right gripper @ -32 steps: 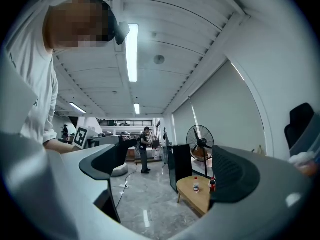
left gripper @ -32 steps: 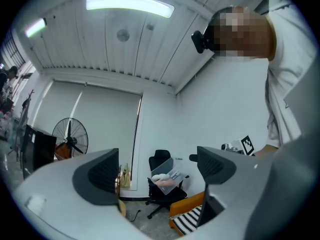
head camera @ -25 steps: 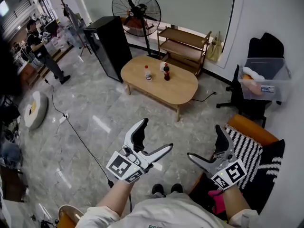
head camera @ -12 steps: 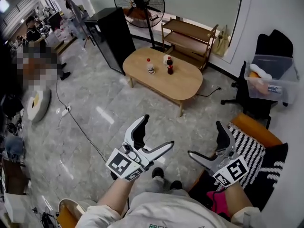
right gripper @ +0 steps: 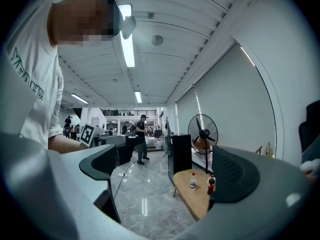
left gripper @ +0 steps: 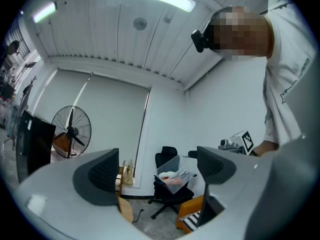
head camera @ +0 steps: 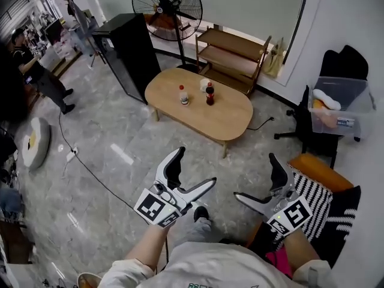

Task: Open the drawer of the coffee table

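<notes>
The oval wooden coffee table (head camera: pixel 227 117) stands on the grey floor several steps ahead, with two bottles (head camera: pixel 183 95) on its top. No drawer shows from here. My left gripper (head camera: pixel 193 173) hangs in the air at waist height, open and empty. Beside it my right gripper (head camera: pixel 255 177) is also open and empty. The right gripper view looks across to the table (right gripper: pixel 192 198) and its bottles (right gripper: pixel 210 184) between the spread jaws. The left gripper view faces an office chair (left gripper: pixel 165 159) by the wall.
A black cabinet (head camera: pixel 129 53) and a standing fan (head camera: pixel 165 8) are behind the table, with a low wooden shelf (head camera: pixel 231 56) at the wall. A chair with a clear bin (head camera: pixel 336 101) and an orange seat (head camera: pixel 312 167) are on the right. A cable (head camera: pixel 90 161) crosses the floor; a person (head camera: pixel 36 71) stands far left.
The person has stepped forward, one foot now ahead. The table has slid slightly left in the head view. Both grippers stay open at the same height.
</notes>
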